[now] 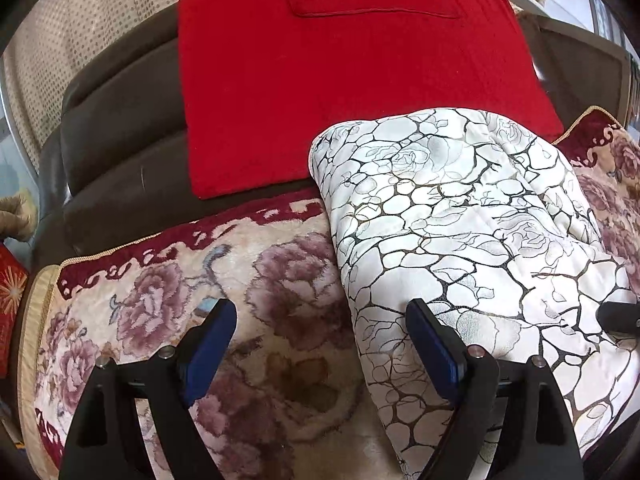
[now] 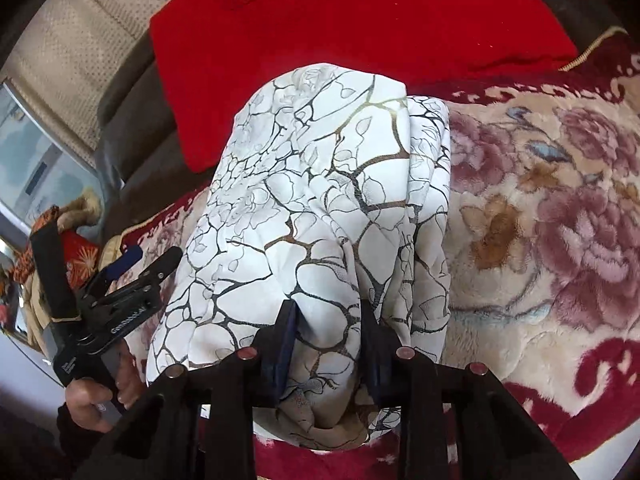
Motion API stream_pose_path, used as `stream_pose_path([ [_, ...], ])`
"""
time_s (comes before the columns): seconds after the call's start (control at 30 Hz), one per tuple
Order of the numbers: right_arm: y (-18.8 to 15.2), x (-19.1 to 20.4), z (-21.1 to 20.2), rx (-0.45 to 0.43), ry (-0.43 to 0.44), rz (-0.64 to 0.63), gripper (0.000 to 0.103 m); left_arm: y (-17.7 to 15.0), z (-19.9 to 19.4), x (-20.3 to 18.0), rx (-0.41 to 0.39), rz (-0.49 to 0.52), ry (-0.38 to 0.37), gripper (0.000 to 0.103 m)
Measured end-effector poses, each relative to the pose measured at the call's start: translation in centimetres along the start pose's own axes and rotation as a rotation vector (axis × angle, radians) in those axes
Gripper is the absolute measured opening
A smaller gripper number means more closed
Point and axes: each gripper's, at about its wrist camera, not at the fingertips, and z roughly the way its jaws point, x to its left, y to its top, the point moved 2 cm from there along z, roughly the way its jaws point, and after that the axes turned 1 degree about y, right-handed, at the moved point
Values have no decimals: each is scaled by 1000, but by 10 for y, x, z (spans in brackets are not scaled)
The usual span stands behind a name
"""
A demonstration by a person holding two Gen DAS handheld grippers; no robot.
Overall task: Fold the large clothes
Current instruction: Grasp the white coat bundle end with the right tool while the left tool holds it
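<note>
Right tool [image 2: 328,340] pinches a fold of the white quilted garment with dark vein-like print [image 2: 304,208]. Left tool [image 1: 320,344], jaws wide and empty, hovers over the plush floral blanket [image 1: 168,304].

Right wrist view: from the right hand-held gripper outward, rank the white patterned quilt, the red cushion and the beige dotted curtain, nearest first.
1. White patterned quilt: bunched between the pads of the right hand-held gripper.
2. Red cushion: behind the quilt, against the dark sofa back.
3. Beige dotted curtain: farthest, top left, beyond the sofa.
</note>
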Motion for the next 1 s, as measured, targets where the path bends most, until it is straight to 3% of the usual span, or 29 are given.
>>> stream_pose_path([
  [0.3,-5,9,1,-41,-60,-83,34,-1,2,-2,-5,7,-3,87],
  [0.53,1,8,-3,-18,-46,-59,36,-2,6,-2,-1,7,-10,87],
  [0.6,4,10,-7,-8,-19,-43,43,-2,7,-1,1,5,-15,88],
  [0.67,8,11,-15,-16,61,-16,64,-2,8,0,2,4,-15,88],
  [0.8,17,15,-32,-87,57,-22,67,-3,9,0,3,5,-17,88],
  [0.87,22,12,-38,-121,53,-11,73,-3,9,-1,2,5,-16,88],
  [1.0,37,2,-39,-161,16,40,73,-2,10,-1,0,5,-15,88],
])
